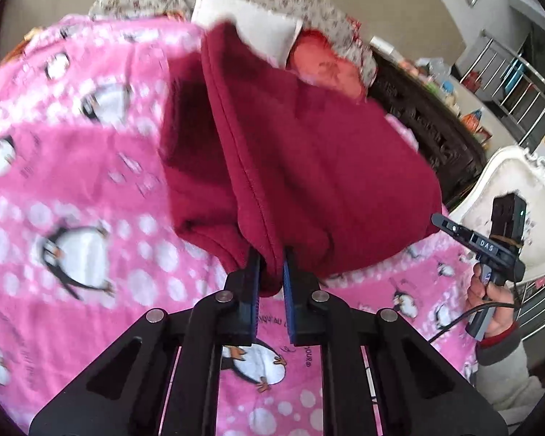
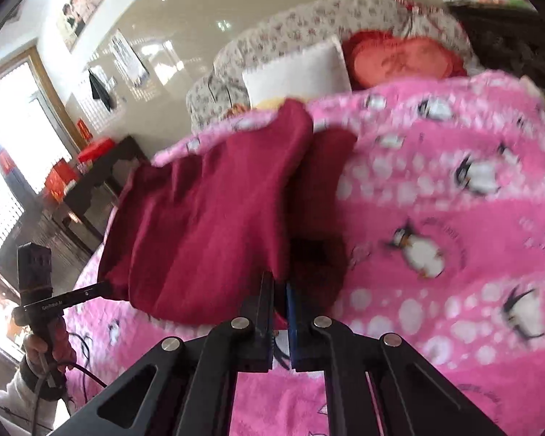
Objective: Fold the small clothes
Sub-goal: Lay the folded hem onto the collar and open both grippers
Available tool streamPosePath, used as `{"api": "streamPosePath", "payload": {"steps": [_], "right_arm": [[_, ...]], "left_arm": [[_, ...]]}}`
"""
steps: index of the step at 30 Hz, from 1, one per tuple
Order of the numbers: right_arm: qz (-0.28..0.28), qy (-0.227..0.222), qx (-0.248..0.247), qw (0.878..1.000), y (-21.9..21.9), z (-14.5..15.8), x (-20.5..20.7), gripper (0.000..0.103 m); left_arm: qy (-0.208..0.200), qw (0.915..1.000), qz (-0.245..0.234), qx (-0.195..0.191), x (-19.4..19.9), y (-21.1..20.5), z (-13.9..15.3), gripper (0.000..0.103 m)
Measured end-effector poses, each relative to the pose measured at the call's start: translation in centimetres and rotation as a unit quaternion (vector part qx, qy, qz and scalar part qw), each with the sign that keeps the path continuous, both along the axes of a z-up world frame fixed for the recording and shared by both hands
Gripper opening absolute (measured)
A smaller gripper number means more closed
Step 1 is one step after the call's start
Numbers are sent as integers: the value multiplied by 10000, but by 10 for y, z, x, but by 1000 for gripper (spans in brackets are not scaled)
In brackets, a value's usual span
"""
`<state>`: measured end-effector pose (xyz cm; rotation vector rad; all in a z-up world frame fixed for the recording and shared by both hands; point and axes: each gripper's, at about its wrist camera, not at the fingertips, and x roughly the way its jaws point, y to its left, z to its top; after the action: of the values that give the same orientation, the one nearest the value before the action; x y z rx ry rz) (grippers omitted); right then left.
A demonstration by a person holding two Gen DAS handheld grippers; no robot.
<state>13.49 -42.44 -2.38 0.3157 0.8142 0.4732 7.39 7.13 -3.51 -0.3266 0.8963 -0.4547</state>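
A dark red garment (image 1: 309,152) hangs lifted above the pink penguin blanket (image 1: 72,181), stretched between both grippers. My left gripper (image 1: 271,265) is shut on one bunched corner of its hem. My right gripper (image 2: 279,283) is shut on the opposite corner of the garment (image 2: 207,225). In the left wrist view the right gripper (image 1: 443,222) shows at the right edge, clamped on the cloth. In the right wrist view the left gripper (image 2: 103,287) shows at the left, also clamped on it. A lower layer of the garment lies in shadow under the raised part.
The pink blanket (image 2: 454,200) covers the bed. A white pillow (image 2: 298,69), a red cushion (image 2: 403,58) and a floral quilt (image 2: 290,25) lie at the head. A dark low table (image 2: 101,178) and a white chair (image 1: 512,196) stand beside the bed.
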Motion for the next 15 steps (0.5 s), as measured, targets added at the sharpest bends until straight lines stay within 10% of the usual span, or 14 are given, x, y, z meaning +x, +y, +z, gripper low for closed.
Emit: {"api": "streamPosePath", "payload": {"steps": [9,15], "right_arm": [[44,427,-694,9967,11,-29,7,5],[-225,152,-661,9974,-3,3,1,9]], "left_arm": [[521,9984,180,113,2,21,-37,10],[307,9985,319,318,-11,24,-7,12]]}}
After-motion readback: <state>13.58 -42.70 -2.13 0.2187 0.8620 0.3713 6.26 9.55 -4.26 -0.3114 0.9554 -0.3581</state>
